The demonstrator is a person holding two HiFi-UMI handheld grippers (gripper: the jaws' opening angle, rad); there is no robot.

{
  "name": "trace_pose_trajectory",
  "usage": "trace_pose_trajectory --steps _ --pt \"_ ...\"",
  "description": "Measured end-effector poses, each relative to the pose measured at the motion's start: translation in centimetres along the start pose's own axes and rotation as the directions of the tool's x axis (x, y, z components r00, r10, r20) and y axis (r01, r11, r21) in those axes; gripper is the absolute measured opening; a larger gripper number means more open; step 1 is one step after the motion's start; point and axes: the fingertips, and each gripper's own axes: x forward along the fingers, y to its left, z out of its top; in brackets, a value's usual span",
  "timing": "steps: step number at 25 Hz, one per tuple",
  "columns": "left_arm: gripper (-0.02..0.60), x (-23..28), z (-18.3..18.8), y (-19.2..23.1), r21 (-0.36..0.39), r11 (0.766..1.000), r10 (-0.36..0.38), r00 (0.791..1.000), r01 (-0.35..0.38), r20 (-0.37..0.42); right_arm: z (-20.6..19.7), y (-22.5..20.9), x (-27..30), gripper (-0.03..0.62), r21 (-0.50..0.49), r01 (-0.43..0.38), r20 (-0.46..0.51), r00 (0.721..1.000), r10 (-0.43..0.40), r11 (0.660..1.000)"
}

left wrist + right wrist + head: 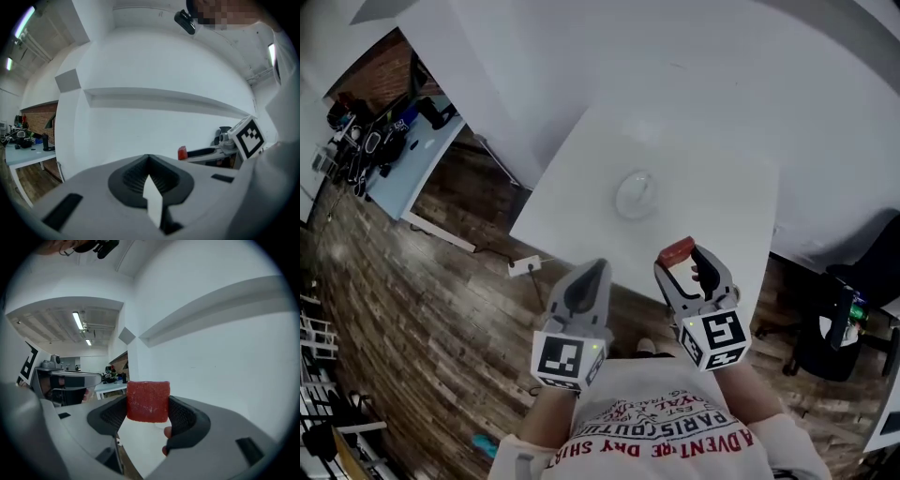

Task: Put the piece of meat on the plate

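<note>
The piece of meat is a red, rough-surfaced block. My right gripper is shut on it, holding it in the air over the near edge of the white table. The meat shows at the jaw tips in the head view, and as a small red spot at the right of the left gripper view. A white plate lies on the table, beyond and left of the meat. My left gripper is shut and holds nothing, left of the right one at the table's near edge.
Wooden floor lies left of and below the table. A second table with dark gear stands at the far left. A black office chair is at the right. A white wall runs behind the table.
</note>
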Motion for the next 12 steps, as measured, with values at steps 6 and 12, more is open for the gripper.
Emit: trace_pose_trajectory --steps 6,12 --pt "0.008 6.0 -1.6 2.8 -0.050 0.998 -0.033 0.999 0.031 -0.038 -1.5 -3.2 5.2 0.282 0.020 0.036 -0.076 0.997 -0.035 0.999" --pt "0.008 12.5 -2.8 6.5 -0.051 0.987 -0.154 0.986 0.151 -0.059 -2.6 -4.9 10.6 0.282 0.040 0.133 -0.135 0.983 -0.126 0.990"
